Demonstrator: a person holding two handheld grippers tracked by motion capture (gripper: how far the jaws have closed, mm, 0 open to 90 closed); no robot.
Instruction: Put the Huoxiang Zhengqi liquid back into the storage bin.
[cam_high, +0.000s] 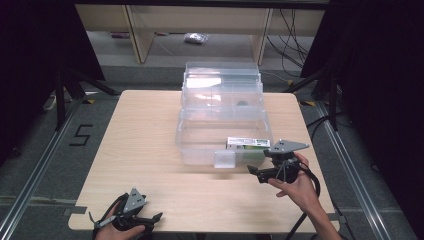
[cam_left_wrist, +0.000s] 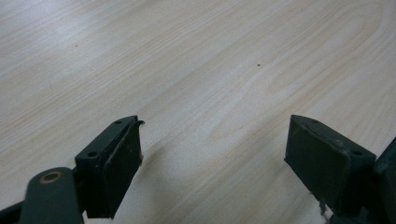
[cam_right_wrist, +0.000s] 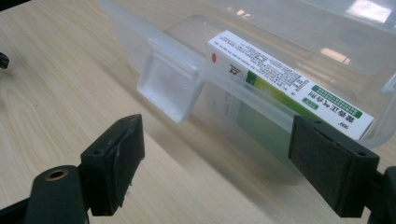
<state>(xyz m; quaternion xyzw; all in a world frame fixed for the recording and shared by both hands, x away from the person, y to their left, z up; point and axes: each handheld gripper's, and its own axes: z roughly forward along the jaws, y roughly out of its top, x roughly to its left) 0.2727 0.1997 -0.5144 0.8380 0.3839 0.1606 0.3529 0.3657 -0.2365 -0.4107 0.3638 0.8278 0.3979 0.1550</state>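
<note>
A clear plastic storage box (cam_high: 200, 145) stands open on the wooden table, its lid (cam_high: 222, 80) tipped back behind it. A white and green carton (cam_high: 248, 143) lies inside at the front right, leaning on the front wall (cam_right_wrist: 289, 88). My right gripper (cam_high: 256, 172) is open just in front of the box's right corner, and its view shows the front wall and latch tab (cam_right_wrist: 170, 84) between the jaws (cam_right_wrist: 215, 168). My left gripper (cam_high: 152, 218) rests open near the table's front left edge, over bare wood (cam_left_wrist: 212, 163).
The table (cam_high: 145, 150) has bare room left of the box and in front of it. Black stands (cam_high: 65, 85) flank the table, and cables (cam_high: 292, 40) and shelving legs lie on the floor behind.
</note>
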